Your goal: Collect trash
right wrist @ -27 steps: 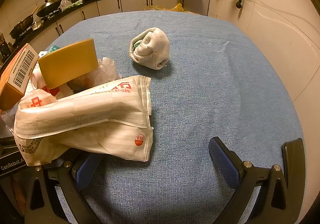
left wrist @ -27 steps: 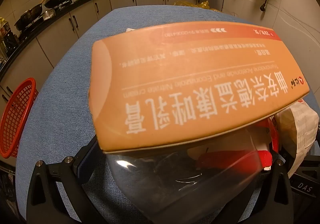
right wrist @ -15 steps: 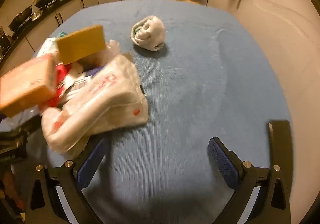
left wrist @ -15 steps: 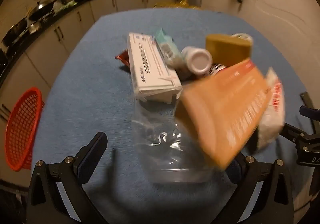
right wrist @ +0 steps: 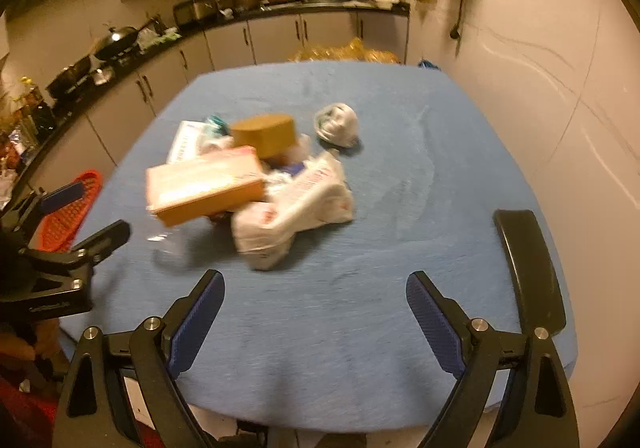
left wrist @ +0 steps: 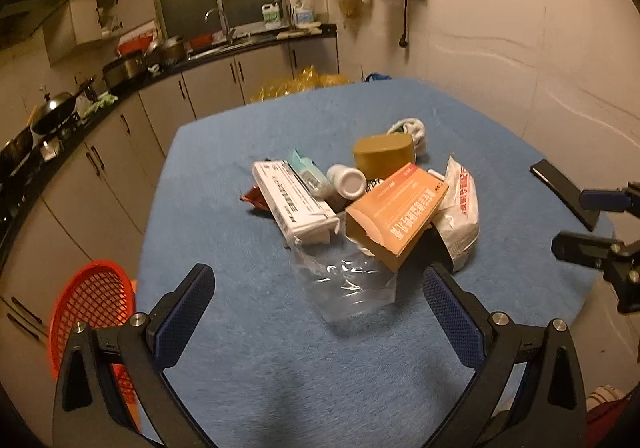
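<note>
Left wrist view alone shows a white bottle (left wrist: 347,180) in the trash pile (left wrist: 372,204) mid-table (left wrist: 248,348); right wrist view shows the wad (right wrist: 337,124) apart behind it. Left gripper (left wrist: 320,320) and right gripper (right wrist: 316,322), tilted downward near the table's front edge, gape wide, holding nothing.

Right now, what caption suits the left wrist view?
Open left gripper above blue cloth table, facing piled trash topped by orange cardboard box.

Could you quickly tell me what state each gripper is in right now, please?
Left gripper: open, holding nothing, short of the trash pile.
Right gripper: open, holding nothing, over the blue tablecloth.
</note>
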A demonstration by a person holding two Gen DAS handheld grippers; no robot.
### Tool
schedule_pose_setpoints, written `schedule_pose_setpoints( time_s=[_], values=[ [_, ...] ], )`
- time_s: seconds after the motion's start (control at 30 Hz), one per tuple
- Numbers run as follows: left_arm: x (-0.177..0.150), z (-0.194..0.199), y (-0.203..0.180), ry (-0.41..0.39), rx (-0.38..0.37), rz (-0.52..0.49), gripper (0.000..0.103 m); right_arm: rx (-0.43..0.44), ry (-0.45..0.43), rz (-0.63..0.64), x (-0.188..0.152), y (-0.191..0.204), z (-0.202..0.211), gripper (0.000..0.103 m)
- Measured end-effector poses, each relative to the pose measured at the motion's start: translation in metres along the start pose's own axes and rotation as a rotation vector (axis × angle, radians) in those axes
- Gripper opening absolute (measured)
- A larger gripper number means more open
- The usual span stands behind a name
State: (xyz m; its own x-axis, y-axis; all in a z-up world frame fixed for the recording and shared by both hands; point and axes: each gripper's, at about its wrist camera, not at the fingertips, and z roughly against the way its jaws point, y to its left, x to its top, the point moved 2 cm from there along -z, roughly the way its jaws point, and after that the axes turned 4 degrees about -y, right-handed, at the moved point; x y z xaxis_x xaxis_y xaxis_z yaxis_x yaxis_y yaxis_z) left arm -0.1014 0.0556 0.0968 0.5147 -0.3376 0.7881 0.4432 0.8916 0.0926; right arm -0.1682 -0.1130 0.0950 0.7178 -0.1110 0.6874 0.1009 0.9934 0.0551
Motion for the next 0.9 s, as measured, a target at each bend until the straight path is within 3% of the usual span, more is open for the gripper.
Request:
schedule_pose_setpoints(
  time_s=[0.23, 0.5, 0.9],
  values=[
    [0.002, 0.026, 0.019, -0.062, -0.005, -0.020, 0.103, 0.032, -0.013, -0.075, -0.001, 0.011, 0.018, 0.094],
    [0.011, 0.046, 0.027, -0.141, -0.040, -0.030, 0.103, -0.012, -0.085, -0.042, -0.001, 0.025, 0.049, 0.094],
    [0.014, 0.050, 0.032, -0.157, -0.060, -0.022, 0.103, -0.031, -0.111, -0.050, 0.004, 0.028, 0.064, 0.094]
  ],
)
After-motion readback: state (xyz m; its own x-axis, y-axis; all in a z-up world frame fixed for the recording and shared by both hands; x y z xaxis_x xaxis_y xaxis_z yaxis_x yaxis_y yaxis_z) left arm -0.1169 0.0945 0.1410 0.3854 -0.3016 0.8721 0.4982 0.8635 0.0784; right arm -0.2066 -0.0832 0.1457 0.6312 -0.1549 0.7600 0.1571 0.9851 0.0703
